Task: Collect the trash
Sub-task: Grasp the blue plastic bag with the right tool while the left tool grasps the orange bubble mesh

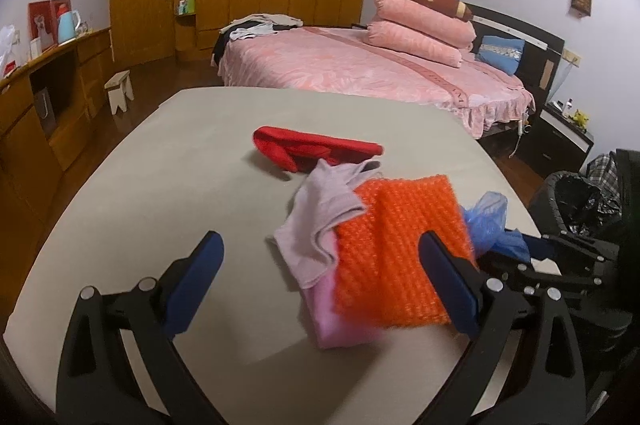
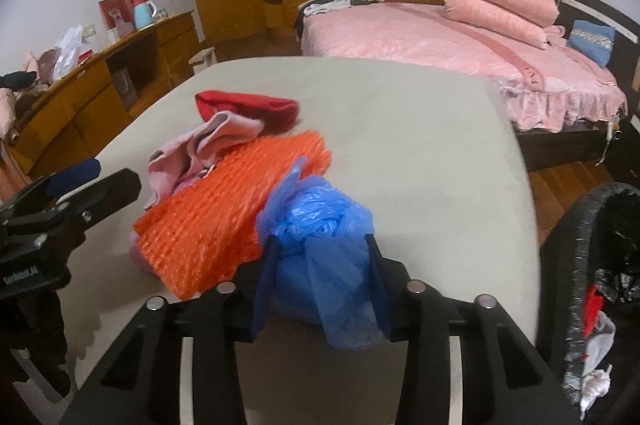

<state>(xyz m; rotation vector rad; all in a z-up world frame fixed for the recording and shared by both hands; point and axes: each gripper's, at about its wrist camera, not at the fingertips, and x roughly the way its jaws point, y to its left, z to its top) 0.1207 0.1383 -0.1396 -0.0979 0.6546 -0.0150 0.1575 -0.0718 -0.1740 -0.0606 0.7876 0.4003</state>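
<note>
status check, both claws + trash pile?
Right claw clamped on blue plastic bag. Left claw open, empty. Orange bubble wrap still on table. Bin path clear.

A pale grey table (image 1: 140, 185) carries a heap of things. On it lie a red cloth (image 1: 312, 149), a pink cloth (image 1: 320, 221), an orange mesh sheet (image 1: 396, 249) and a blue plastic bag (image 2: 320, 225).

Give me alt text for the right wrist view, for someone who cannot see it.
The right claw pinches a crumpled blue plastic bag at the near edge of a grey table, beside an orange bubble-wrap sheet. A black-lined trash bin stands at right; the left claw is at left.
</note>
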